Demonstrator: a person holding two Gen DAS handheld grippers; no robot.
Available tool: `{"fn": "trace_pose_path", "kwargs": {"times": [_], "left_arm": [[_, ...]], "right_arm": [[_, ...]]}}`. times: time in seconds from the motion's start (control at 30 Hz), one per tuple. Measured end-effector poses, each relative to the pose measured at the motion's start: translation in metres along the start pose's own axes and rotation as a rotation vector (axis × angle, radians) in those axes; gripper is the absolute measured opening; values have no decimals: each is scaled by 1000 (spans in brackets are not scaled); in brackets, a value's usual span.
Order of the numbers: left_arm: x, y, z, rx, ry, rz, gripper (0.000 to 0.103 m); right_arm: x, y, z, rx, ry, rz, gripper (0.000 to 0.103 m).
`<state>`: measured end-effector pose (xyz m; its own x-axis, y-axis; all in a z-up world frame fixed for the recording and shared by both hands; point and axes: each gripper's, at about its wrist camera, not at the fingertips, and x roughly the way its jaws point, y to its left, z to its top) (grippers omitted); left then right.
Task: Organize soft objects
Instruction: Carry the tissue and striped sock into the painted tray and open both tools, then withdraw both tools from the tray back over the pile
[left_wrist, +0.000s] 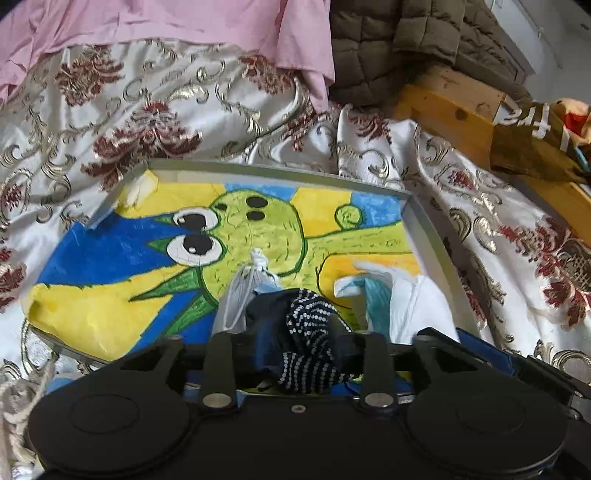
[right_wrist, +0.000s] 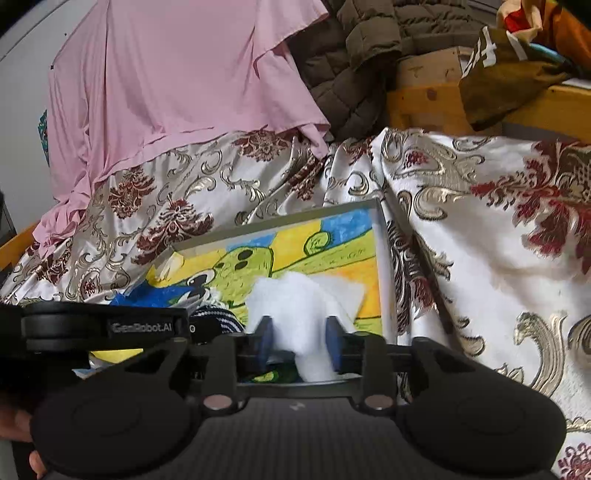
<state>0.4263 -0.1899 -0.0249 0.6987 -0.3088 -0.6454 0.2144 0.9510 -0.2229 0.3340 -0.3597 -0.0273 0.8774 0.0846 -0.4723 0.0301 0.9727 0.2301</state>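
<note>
The dotted sock (left_wrist: 314, 332) lies between the released left gripper (left_wrist: 295, 354); the white cloth (right_wrist: 303, 314) between the released right gripper (right_wrist: 300, 345).

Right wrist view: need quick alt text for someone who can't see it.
The right gripper straddles a white cloth lying on a shallow tray lined with a colourful cartoon drawing. The tray rests on a floral bedspread, with a pink garment draped behind.

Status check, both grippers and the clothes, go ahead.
Left gripper open over dotted dark cloth. Right gripper open, white cloth between pads. Both cloths lying in painted tray. Nothing in the way.
</note>
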Motion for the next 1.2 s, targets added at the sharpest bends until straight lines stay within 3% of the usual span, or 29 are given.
{"fn": "trace_pose_path", "kwargs": {"times": [0.07, 0.27, 0.5, 0.6, 0.8, 1.2], "left_arm": [[-7, 3, 0, -32, -29, 0, 71], [-32, 15, -1, -117, -83, -1, 76], [-93, 16, 1, -95, -211, -10, 99], [-125, 18, 1, -86, -269, 6, 102], [-183, 25, -6, -52, -348, 46, 102], [-279, 53, -53, -50, -473, 76, 102]], "right_arm": [[-3, 1, 1, -10, -2, -11, 43], [-31, 6, 9, -26, -61, -12, 59], [-78, 17, 24, -21, -165, 17, 76], [-101, 25, 30, -25, -213, 29, 89], [-143, 56, 37, -97, -298, 36, 102], [-205, 120, 22, -185, -402, 91, 103]]}}
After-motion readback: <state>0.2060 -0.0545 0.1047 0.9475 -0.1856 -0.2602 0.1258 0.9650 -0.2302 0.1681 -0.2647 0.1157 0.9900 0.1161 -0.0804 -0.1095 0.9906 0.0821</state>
